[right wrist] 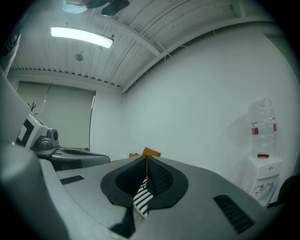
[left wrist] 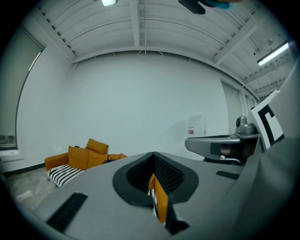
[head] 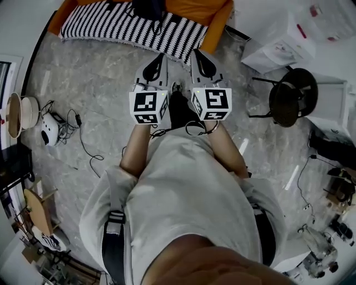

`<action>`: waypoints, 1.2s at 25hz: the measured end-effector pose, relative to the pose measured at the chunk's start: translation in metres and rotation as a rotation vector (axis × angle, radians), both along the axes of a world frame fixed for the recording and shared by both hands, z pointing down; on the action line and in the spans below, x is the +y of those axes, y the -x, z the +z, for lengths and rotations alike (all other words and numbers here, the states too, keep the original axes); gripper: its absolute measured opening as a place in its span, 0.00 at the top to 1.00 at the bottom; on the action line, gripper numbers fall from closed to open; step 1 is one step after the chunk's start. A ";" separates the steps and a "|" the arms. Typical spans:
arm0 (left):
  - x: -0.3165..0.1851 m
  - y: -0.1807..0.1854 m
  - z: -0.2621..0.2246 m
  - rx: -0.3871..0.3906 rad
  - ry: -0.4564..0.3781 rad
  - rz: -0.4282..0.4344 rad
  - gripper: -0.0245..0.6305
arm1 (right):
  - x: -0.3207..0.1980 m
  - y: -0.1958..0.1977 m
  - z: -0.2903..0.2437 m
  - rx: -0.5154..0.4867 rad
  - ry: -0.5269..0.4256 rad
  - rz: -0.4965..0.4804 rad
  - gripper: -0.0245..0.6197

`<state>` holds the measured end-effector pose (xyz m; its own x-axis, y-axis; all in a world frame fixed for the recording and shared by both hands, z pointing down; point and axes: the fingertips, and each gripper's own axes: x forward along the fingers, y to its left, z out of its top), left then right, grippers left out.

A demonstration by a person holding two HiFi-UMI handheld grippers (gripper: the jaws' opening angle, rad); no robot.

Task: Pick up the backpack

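Observation:
A dark backpack [head: 149, 8] sits on an orange sofa [head: 214, 16] draped with a black-and-white striped blanket [head: 119, 26], at the top of the head view. My left gripper [head: 161, 56] and right gripper [head: 196, 53] are held side by side over the floor, both pointing toward the sofa and well short of it. Both are shut with nothing between their jaws. In the left gripper view the left gripper [left wrist: 153, 155] shows closed tips, with the sofa [left wrist: 79, 157] far off to the left. The right gripper [right wrist: 146, 160] has closed tips in its own view too, an orange cushion [right wrist: 151, 152] peeking above them.
A black round stool [head: 293, 96] and a white water dispenser [head: 278, 43] stand to the right of the sofa. Cables [head: 80, 133] and a white device [head: 50, 129] lie on the marbled floor at left. The water dispenser [right wrist: 263, 161] also shows against the white wall.

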<state>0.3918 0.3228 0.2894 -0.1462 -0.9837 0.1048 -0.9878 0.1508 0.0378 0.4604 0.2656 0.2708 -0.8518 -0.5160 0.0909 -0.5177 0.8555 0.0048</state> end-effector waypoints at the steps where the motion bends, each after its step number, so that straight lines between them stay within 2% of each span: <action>1: -0.006 0.011 0.001 -0.006 0.004 -0.007 0.95 | -0.008 0.011 0.001 0.003 -0.006 -0.004 0.90; 7: -0.054 0.083 0.012 0.016 0.029 -0.061 0.95 | -0.052 0.088 0.000 0.037 -0.073 -0.068 0.90; 11: -0.092 0.119 0.025 0.035 0.067 -0.086 0.95 | -0.088 0.137 0.005 0.070 -0.080 -0.112 0.90; 14: -0.117 0.154 0.031 0.044 0.087 -0.113 0.95 | -0.113 0.176 0.008 0.099 -0.127 -0.143 0.90; 19: -0.155 0.205 0.040 0.038 0.145 -0.154 0.95 | -0.153 0.231 0.026 0.101 -0.080 -0.204 0.90; 23: -0.162 0.240 0.046 0.038 0.158 -0.221 0.95 | -0.173 0.271 0.043 0.110 -0.057 -0.242 0.90; 30: -0.145 0.294 0.055 0.029 0.223 -0.291 0.95 | -0.171 0.318 0.052 0.116 -0.018 -0.298 0.90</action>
<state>0.0979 0.1775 0.3449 -0.4103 -0.8539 0.3203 -0.9014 0.4329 -0.0005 0.1424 0.0945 0.3228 -0.9502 -0.2474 0.1897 -0.2392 0.9688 0.0653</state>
